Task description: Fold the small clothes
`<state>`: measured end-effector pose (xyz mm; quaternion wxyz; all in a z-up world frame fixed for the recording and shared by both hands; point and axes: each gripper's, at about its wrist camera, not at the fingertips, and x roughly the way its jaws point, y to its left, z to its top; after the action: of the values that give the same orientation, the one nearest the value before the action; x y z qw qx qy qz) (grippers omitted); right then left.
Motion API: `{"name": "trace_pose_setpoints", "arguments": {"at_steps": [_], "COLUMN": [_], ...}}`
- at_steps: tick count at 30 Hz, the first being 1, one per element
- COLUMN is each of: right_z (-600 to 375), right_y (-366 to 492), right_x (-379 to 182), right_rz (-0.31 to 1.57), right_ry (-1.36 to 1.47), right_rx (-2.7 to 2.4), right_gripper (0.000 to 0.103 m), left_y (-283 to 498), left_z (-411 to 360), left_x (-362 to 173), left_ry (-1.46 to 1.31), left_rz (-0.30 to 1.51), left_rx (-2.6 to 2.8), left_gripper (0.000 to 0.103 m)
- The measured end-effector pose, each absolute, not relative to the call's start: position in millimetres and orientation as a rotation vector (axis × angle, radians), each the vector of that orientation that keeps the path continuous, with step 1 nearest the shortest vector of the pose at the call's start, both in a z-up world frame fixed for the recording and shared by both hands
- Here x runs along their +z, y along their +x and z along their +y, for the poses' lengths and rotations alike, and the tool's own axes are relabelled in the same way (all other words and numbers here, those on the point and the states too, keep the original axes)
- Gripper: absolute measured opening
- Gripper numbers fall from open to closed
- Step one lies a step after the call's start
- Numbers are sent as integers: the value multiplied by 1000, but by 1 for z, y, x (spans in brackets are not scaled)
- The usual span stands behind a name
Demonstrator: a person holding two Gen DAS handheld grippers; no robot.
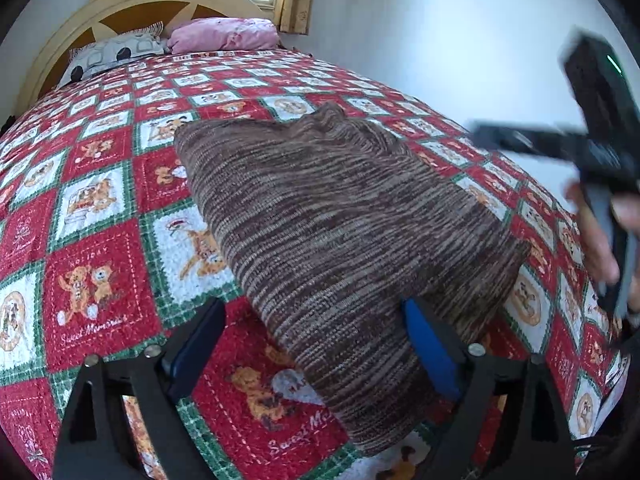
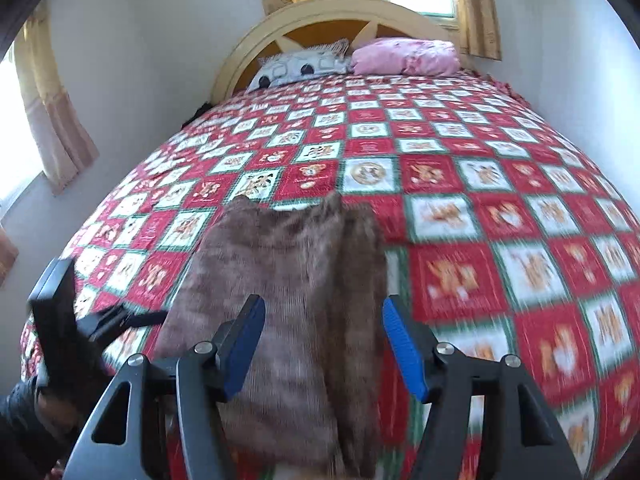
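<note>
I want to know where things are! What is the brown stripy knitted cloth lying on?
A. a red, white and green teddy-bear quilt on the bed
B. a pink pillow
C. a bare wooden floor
A: the brown stripy knitted cloth lies flat on the red, white and green teddy-bear quilt; the pink pillow sits far off by the headboard.

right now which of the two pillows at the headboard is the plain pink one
The pink pillow on the window side, nearest the curtain. The other pillow beside it is grey-white with a pattern and black dots.
</note>
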<state>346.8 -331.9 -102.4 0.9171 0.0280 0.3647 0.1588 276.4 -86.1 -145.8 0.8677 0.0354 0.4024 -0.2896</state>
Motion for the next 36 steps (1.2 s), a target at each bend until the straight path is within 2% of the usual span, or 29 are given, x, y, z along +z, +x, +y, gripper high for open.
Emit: {"name": "trace_pose_setpoints", "arguments": {"at_steps": [1,3,4,5,6,10,14,20,23,31,33,36], "right_z": [-325,-315,-309,-304,-301,-320,-324,-325,-333,-334,-335,-329], "right_y": [364,386,397,404,407,397,400,407,397,395,394,381], "right_x": [-106,-115,-121,-127,-131,-126,-146,-147,-140,-153,-149,-140], "right_rz": [769,808,832,851,857,792,840,867,824,852,847,832], "right_ry": [60,61,53,44,28,72,23,3,18,1,19,8], "right_rx": [349,381,381,374,362,254,245,188,163,169,185,221], "right_gripper": [61,52,40,7,6,5,5,5,5,5,7,18], "left_y": [276,276,275,275,275,275,276,268,266,276,278,277], "left_z": [-87,-86,-85,-84,-83,-82,-89,-84,-80,-86,-86,-87], "left_x": [-146,-146,-146,-146,-146,-146,-151,-143,-141,-151,-151,-151], "left_ry": [79,78,73,66,62,53,89,72,54,76,71,76], "left_rz": [841,839,838,837,838,840,874,827,808,886,889,891], "left_rx": [-606,-605,-607,-608,-608,-606,-612,-626,-613,-587,-587,-584], "left_gripper": [95,95,95,95,95,98,102,102,103,103,103,103]}}
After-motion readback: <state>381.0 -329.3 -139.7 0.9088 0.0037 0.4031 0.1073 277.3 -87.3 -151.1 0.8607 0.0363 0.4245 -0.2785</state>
